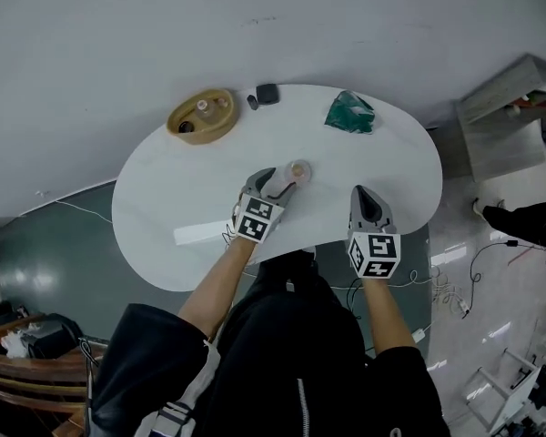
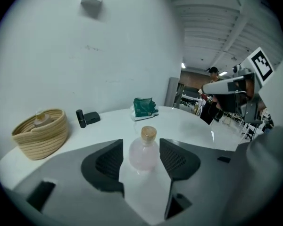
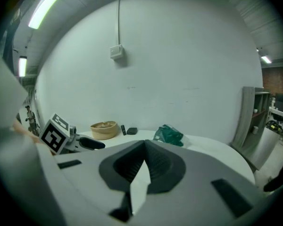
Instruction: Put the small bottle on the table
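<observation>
The round glass bottle (image 2: 143, 155) is pale pink, its cork (image 2: 148, 133) tan. The oval bench (image 1: 164, 208) is white, the woven basket (image 2: 40, 140) straw-yellow, the crumpled plastic bag (image 1: 349, 113) dark green.

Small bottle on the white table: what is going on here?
A person works two hand-held grippers over a white table. The small bottle stands upright on it between the jaws of the left gripper, with a slight gap showing, so it looks set down. The right gripper hovers nearby, jaws together, empty.
</observation>
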Demonstrator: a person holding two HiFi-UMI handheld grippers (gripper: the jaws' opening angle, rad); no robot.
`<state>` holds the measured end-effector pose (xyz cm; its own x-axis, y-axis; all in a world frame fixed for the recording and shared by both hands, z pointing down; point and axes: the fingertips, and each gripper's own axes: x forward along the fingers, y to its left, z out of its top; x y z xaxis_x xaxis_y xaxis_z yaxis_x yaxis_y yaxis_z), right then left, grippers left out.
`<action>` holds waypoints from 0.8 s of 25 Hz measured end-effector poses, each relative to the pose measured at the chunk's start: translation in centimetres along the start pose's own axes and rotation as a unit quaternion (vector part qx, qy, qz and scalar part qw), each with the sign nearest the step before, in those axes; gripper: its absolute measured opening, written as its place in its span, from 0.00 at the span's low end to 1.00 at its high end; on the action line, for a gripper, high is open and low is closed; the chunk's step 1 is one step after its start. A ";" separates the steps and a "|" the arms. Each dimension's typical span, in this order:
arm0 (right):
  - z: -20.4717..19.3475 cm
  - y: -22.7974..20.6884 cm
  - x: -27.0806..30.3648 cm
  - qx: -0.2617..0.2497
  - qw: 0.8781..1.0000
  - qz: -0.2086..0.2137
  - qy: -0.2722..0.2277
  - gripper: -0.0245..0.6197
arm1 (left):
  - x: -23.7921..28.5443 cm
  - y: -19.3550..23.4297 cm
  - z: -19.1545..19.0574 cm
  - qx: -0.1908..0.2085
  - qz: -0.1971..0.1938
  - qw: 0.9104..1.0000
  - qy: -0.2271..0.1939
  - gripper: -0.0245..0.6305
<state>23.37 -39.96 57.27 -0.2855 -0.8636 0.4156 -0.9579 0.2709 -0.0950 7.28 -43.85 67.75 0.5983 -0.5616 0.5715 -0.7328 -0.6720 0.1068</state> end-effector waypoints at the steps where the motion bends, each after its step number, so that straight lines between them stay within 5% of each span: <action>1: 0.3 0.3 0.0 -0.002 1.000 0.004 -0.004 0.04 | -0.8 0.0 0.3 -0.001 0.001 1.000 -0.003 0.38; 8: 2.4 1.9 0.2 -0.022 0.999 0.023 -0.026 0.04 | -6.4 1.6 4.1 0.007 0.037 0.998 -0.057 0.05; 20: 6.9 3.8 0.4 -0.049 0.995 0.030 -0.079 0.04 | -12.6 3.5 9.6 0.010 0.060 0.990 -0.128 0.05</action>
<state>19.38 -42.23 50.80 -0.3505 -0.8989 0.2631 -0.9337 0.3572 -0.0234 0.28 -43.75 53.15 0.5719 -0.7398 0.3544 -0.7982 -0.6016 0.0323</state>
